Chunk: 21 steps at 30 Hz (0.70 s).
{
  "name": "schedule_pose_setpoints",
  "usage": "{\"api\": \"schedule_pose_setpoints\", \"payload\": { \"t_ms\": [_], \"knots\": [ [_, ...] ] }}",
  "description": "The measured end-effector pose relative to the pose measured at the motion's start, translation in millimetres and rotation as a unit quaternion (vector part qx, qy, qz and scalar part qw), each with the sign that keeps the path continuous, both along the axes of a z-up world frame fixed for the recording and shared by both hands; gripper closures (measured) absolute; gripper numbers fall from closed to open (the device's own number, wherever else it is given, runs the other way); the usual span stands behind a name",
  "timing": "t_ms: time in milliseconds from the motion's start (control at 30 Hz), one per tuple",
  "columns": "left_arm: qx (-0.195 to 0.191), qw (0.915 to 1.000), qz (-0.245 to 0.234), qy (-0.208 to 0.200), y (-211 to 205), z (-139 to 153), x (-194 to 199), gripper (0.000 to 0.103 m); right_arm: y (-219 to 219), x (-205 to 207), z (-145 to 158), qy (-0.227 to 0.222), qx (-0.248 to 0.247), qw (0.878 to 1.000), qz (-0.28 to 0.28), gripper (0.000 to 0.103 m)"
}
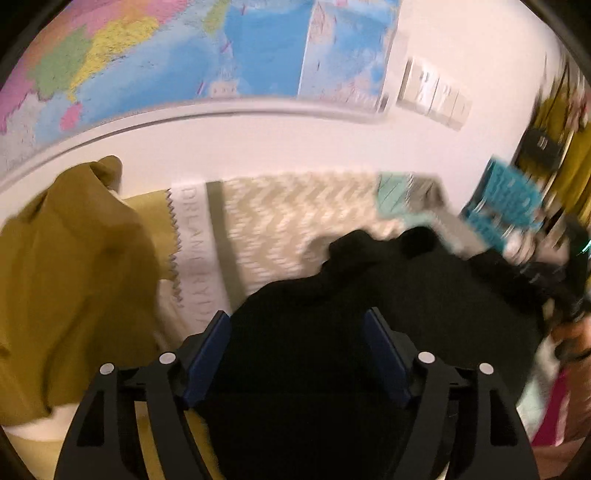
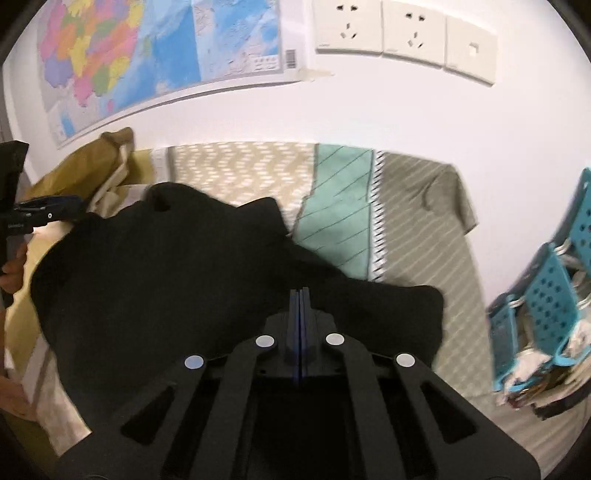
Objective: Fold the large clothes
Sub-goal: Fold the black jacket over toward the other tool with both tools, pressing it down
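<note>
A large black garment [image 1: 388, 295] lies crumpled on the patterned bedspread [image 1: 280, 221]. My left gripper [image 1: 297, 321] is open, its blue pads wide apart just over the near part of the black cloth. In the right wrist view the black garment [image 2: 166, 266] spreads across the middle, and my right gripper [image 2: 301, 295] is shut with its pads pressed together over the cloth's near edge; whether cloth is pinched between them cannot be told. The left gripper [image 2: 48, 212] shows at the far left edge of that view, at the garment's left corner.
A mustard-yellow garment [image 1: 74, 266] is heaped at the left against the wall; it also shows in the right wrist view [image 2: 85, 173]. A blue perforated basket [image 2: 546, 306] with clutter stands at the right. A map [image 2: 147, 55] and sockets [image 2: 402, 33] are on the wall.
</note>
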State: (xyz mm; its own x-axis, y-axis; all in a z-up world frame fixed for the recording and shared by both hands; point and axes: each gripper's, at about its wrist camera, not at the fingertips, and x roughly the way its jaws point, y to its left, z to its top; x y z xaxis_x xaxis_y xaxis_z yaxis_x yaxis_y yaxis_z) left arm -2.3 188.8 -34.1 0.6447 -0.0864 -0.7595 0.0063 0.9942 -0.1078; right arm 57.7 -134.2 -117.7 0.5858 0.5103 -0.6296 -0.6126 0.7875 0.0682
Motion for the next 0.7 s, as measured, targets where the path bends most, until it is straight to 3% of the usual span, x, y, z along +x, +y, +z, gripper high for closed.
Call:
{"api": "schedule_pose_setpoints", "payload": {
  "t_ms": [133,200,233,267,300,333,433,533,600,667,700],
  "knots": [
    [0.049,0.9951,-0.068,0.052,-25.3,-25.1,7.5,0.034,-2.2,7.6,-9.2,0.036,0.004,0.999,0.004,0.099],
    [0.076,0.9931,-0.071,0.055,-33.8,-33.3,8.9,0.035,0.2,6.1,-15.8,0.049,-0.004,0.999,0.001,0.059],
    [0.075,0.9929,-0.075,0.055,-35.6,-34.5,9.4,0.045,0.7,4.6,-18.3,0.048,-0.005,0.999,-0.001,0.037],
    [0.066,0.9937,-0.077,0.049,-35.2,-33.9,9.2,0.056,2.1,2.7,-19.7,0.046,-0.006,0.999,-0.001,0.035],
    [0.065,0.9942,-0.072,0.047,-34.2,-33.6,9.8,0.093,3.7,1.3,-21.1,0.046,-0.010,0.999,0.001,0.034],
    [0.070,0.9942,-0.063,0.052,-32.5,-36.0,13.1,0.101,4.9,1.5,-21.8,0.046,-0.015,0.999,0.003,0.034],
    [0.069,0.9969,-0.026,0.028,-22.9,-29.7,15.8,0.103,6.1,1.4,-22.6,0.048,-0.013,0.999,0.003,0.033],
    [0.041,0.9991,-0.008,0.002,-10.8,-14.1,15.7,0.103,2.4,1.9,-20.8,0.053,-0.005,0.999,0.001,0.033],
    [0.038,0.9993,-0.005,-0.002,-6.2,-8.3,15.5,0.102,2.0,0.3,-20.7,0.055,-0.006,0.998,0.004,0.026],
    [0.009,0.9998,-0.016,0.007,0.1,-6.5,12.5,0.095,6.3,-5.1,-22.0,0.050,-0.018,0.998,0.016,0.019],
    [0.014,0.9997,-0.018,0.008,0.5,-7.6,11.0,0.086,9.3,-7.8,-23.7,0.043,-0.031,0.998,0.018,0.019]
  ]
}}
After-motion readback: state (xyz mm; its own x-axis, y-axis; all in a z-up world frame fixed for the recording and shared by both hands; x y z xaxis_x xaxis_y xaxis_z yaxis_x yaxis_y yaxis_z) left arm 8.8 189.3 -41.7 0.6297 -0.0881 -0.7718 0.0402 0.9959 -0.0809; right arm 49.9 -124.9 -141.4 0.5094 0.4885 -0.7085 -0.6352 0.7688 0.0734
